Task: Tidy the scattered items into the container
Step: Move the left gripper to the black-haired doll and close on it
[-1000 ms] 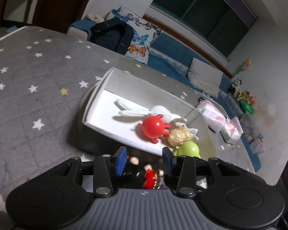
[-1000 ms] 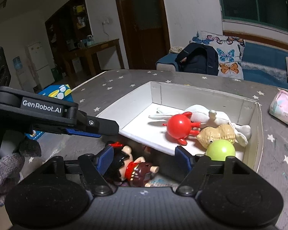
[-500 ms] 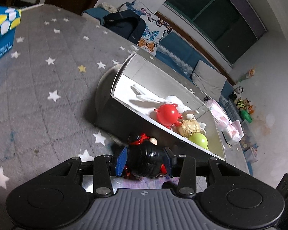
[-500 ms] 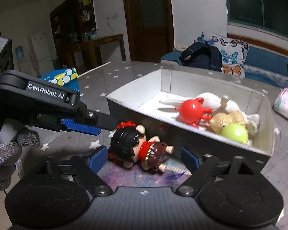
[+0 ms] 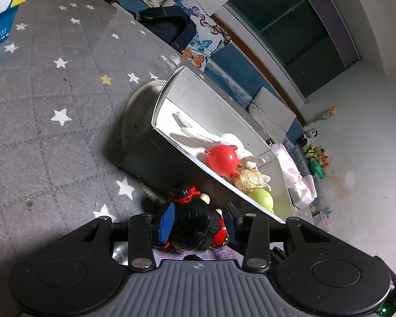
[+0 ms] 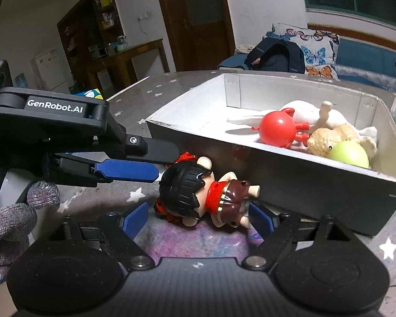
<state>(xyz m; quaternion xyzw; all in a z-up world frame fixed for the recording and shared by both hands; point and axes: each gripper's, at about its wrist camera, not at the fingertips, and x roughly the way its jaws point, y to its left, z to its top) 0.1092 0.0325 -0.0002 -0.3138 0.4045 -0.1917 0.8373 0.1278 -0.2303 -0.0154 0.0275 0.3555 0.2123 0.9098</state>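
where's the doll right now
The doll lies on the table just outside the box's near wall, between the left gripper's pads, with the open right gripper around it.

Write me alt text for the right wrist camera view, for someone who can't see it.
A black-haired doll in a red and brown dress lies on the starry grey cloth between the open right gripper fingers, beside a white box. The left gripper reaches for the doll's head. The box holds a red ball toy, a white plush and a green ball.

Black-haired doll (image 6: 198, 190) (red collar), grey star-patterned mat (image 5: 52, 79).
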